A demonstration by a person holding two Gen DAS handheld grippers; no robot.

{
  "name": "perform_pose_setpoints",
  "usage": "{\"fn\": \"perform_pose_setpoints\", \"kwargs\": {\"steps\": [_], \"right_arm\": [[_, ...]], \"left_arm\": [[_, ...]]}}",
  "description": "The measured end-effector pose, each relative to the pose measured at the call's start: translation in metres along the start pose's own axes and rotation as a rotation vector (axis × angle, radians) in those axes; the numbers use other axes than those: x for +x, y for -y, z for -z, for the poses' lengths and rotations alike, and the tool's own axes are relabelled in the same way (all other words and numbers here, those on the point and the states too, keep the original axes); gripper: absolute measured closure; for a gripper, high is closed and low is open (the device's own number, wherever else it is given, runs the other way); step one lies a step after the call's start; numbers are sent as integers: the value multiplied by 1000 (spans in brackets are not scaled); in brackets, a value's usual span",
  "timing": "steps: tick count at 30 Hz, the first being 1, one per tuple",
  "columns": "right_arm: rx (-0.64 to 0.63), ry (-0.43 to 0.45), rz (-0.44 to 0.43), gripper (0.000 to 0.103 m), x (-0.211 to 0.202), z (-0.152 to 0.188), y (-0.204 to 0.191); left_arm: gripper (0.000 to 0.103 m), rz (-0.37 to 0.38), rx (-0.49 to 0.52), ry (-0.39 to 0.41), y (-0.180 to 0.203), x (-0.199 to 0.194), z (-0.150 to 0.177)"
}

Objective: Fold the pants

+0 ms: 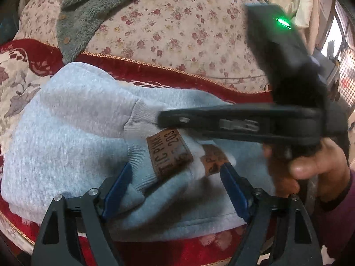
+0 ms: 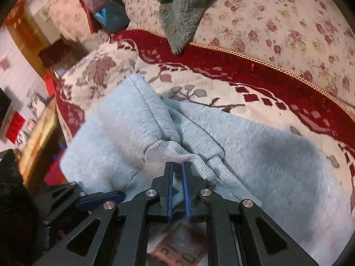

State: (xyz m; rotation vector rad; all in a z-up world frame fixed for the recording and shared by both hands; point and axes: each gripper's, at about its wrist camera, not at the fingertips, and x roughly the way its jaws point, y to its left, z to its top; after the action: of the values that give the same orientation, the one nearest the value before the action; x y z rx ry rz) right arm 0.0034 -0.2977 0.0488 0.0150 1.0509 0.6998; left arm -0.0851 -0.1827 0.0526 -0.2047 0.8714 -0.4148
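Light grey-blue sweatpants [image 1: 73,122] lie bunched on a red and cream floral blanket [image 1: 20,71]. A brown leather patch [image 1: 169,153] sits on their ribbed waistband. My left gripper [image 1: 175,173] is open, its blue pads on either side of the waistband near the patch. My right gripper [image 2: 177,166] is shut on the ribbed waistband [image 2: 173,150] of the pants [image 2: 266,155]. In the left wrist view the right gripper [image 1: 162,118] crosses above the pants from the right, held by a hand [image 1: 310,168].
A grey fleece garment [image 1: 93,8] lies on a pink floral quilt [image 1: 177,28] behind the blanket; it also shows in the right wrist view [image 2: 182,4]. Boxes and clutter [image 2: 26,66] stand off the left edge of the bed.
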Motion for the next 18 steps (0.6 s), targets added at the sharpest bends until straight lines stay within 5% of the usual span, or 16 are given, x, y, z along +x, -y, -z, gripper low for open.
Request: {"fn": "perform_pose_setpoints", "kwargs": {"steps": [8,10,12,18], "right_arm": [[73,97,78,91,-88,50,14],[127,119,75,75,-111,73,22],[182,128,83,5,-126,93,28],[313,162,63,5,-167,153,43]], "left_arm": [[20,-23,26,51,21,-14,-10],[19,-26,53,50,31,-12,-12],[18,-28,79,49,43,-9,-15],[18,-1,115,40,71,3,-21]]}}
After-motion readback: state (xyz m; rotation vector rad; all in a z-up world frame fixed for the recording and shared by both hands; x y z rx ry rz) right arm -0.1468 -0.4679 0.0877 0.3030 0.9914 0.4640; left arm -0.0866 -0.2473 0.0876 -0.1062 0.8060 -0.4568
